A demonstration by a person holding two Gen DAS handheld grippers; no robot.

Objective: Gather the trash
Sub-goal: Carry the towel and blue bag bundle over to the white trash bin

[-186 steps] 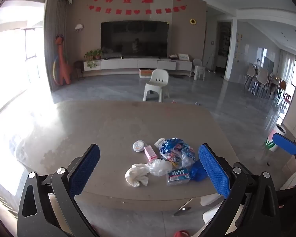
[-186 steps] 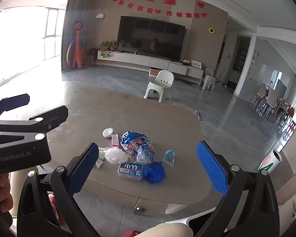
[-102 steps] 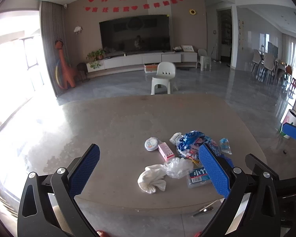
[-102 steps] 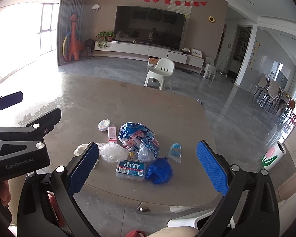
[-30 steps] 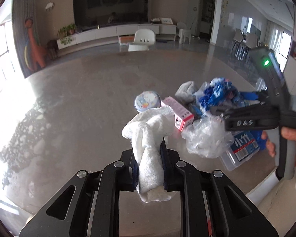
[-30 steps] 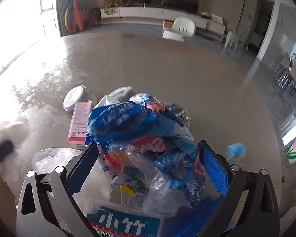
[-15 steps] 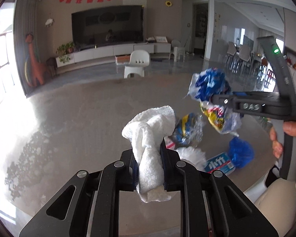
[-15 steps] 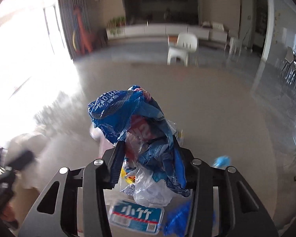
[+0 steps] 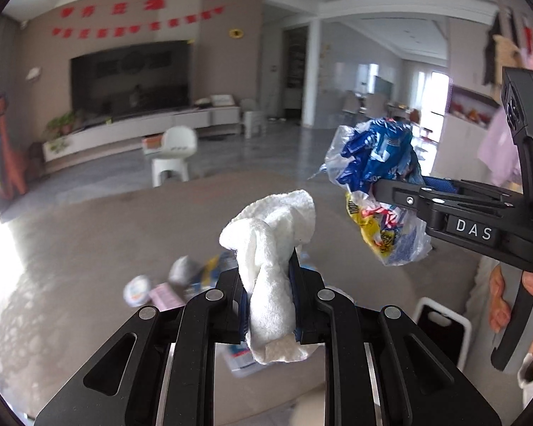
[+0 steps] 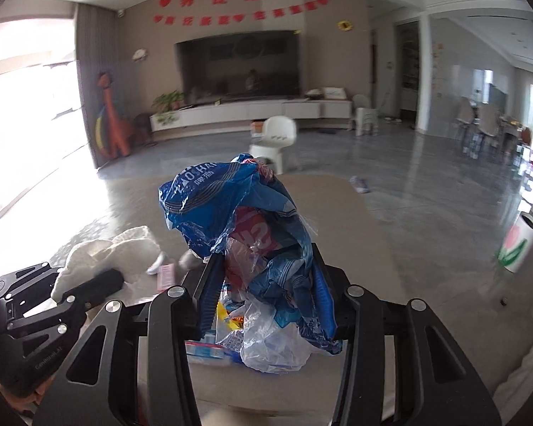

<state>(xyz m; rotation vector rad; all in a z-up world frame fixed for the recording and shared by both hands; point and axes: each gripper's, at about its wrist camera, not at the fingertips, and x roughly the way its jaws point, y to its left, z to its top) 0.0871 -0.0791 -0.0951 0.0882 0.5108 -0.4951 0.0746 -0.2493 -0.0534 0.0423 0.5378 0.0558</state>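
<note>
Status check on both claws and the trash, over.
Left claw shut on white cloth. Right claw shut on blue wrapper bundle, both lifted off the table. Small litter left there. Nothing blocking.

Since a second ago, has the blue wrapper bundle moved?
Yes. The blue wrapper bundle, clamped in the right gripper, has risen off the table.

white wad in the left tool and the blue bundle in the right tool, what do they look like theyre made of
White wad: looks like soft tissue or thin cloth, matte and fuzzy, folding limply; which of the two is unclear.
Blue bundle: thin plastic film, probably printed wrappers and clear bags, glossy, crinkled and partly see-through.
Both hang clamped above the table, in the left tool and right tool.
</note>
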